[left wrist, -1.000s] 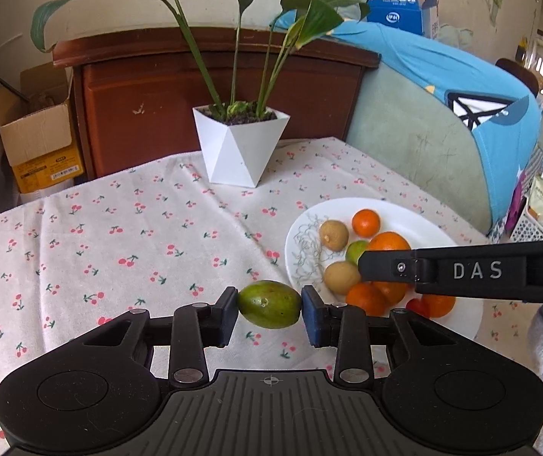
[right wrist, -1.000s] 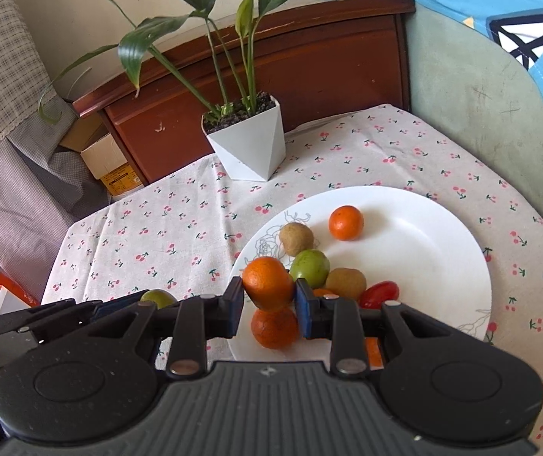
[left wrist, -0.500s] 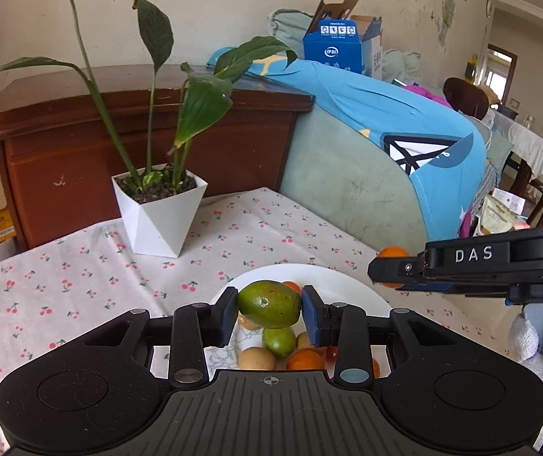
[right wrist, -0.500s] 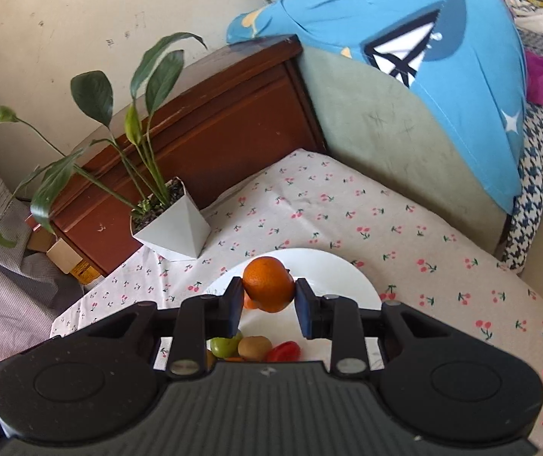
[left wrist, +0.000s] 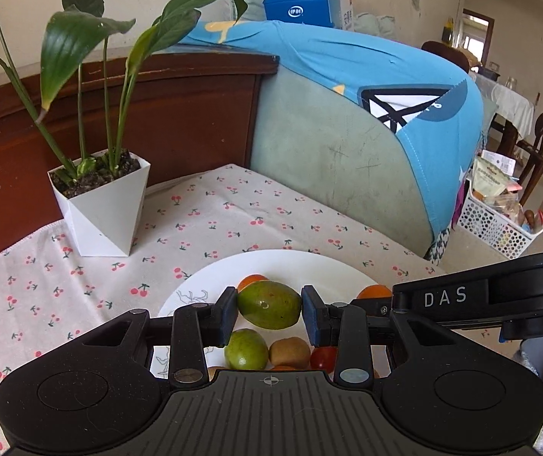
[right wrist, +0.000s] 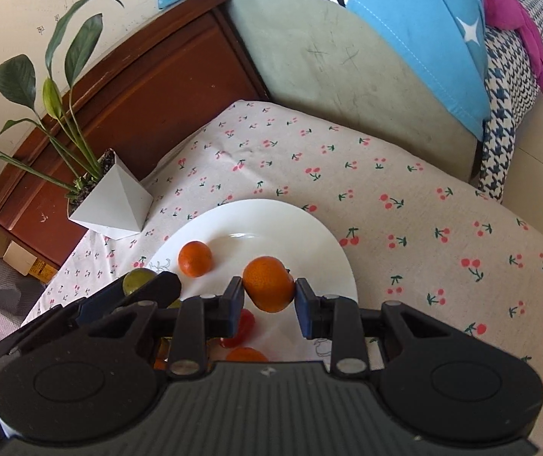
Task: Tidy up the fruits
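Observation:
My left gripper (left wrist: 269, 309) is shut on a green mango (left wrist: 269, 304) and holds it above the white plate (left wrist: 301, 266). Under it on the plate lie a green fruit (left wrist: 246, 349), a kiwi (left wrist: 289, 352), a red tomato (left wrist: 323, 357) and an orange (left wrist: 251, 279). My right gripper (right wrist: 268, 296) is shut on an orange (right wrist: 267, 283) and holds it over the plate (right wrist: 309, 228), near its right side. A small orange (right wrist: 195, 259) and a tomato (right wrist: 246, 326) lie on the plate. The right gripper shows at the right of the left wrist view (left wrist: 461, 300).
A white faceted pot with a leafy plant (left wrist: 100, 205) stands on the cherry-print tablecloth (left wrist: 214, 212) behind the plate, to the left. A wooden headboard (left wrist: 180, 114) and a padded chair with a blue shirt (left wrist: 366, 114) border the table's far side. The table edge falls off at right (right wrist: 499, 197).
Both grippers have moved over the plate with their fruit. The left gripper carried the mango from the tablecloth to above the plate. The right gripper lifted the orange off the pile and shifted right.

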`<control>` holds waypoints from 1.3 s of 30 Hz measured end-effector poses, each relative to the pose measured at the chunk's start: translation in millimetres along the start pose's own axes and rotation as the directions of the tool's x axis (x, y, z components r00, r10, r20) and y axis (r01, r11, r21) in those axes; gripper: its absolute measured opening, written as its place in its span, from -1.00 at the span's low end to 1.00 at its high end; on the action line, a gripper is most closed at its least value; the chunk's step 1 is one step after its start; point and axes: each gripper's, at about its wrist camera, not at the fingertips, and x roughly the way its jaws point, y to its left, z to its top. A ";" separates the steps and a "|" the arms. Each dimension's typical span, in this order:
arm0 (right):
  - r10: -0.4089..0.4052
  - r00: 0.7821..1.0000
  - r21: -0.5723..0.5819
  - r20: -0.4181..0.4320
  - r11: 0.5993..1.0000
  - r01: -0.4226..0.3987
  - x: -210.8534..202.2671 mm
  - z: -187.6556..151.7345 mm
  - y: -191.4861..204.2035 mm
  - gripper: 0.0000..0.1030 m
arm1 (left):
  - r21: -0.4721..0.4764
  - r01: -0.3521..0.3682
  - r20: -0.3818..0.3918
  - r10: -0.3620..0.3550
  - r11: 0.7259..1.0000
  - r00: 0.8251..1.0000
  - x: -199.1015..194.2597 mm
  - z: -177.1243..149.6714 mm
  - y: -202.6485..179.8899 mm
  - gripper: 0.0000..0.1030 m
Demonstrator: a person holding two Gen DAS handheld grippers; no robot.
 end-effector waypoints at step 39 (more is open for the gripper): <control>-0.069 0.997 -0.183 0.030 0.980 0.073 -31.4 -27.2 43.6 0.40 | -0.112 -0.238 -0.047 0.235 0.965 0.971 -93.6 8.2 14.1 0.77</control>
